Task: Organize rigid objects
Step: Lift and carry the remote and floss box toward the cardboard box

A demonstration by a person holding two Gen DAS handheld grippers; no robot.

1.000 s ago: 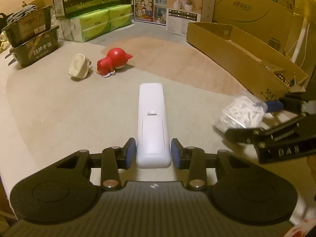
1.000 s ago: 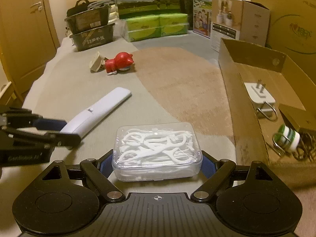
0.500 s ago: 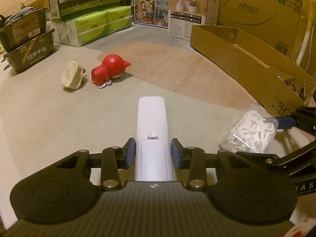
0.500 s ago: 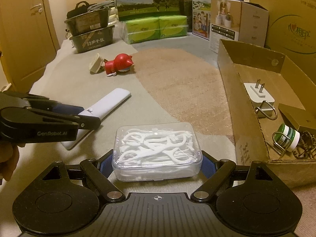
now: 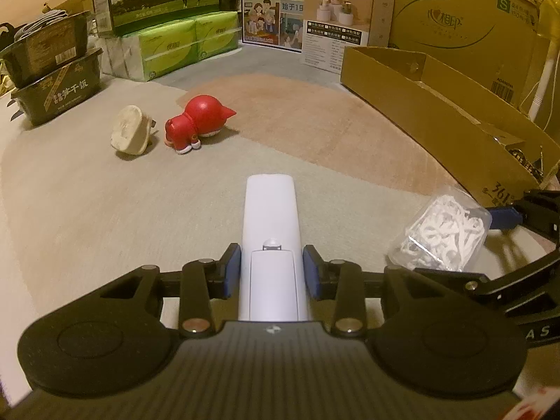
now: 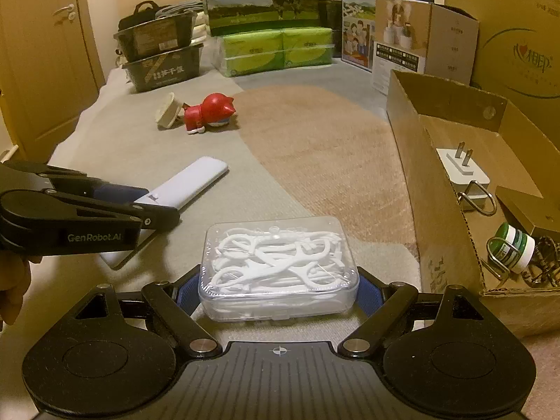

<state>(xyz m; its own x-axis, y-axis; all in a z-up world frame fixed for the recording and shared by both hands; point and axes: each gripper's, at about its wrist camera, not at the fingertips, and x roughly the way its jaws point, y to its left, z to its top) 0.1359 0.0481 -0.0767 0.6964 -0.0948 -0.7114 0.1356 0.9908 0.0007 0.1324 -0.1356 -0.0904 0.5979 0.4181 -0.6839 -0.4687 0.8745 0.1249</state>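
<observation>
Long white plastic remote control (image 5: pixel 271 245) lies on the bed, long axis straight ahead, pinched by left gripper (image 5: pixel 271 269). Right gripper (image 6: pixel 278 292) clamps clear floss-pick box (image 6: pixel 278 266); open cardboard box (image 6: pixel 413 182) lies right.

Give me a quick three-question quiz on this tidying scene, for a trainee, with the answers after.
1. True or false: the left tool is closed on the white remote.
2. What does the right tool grip? A) red figurine B) clear box of floss picks C) beige plug
3. Where does the two-pronged white charger lie?

Key: 1 true; 2 B; 3 in the open cardboard box.
</observation>
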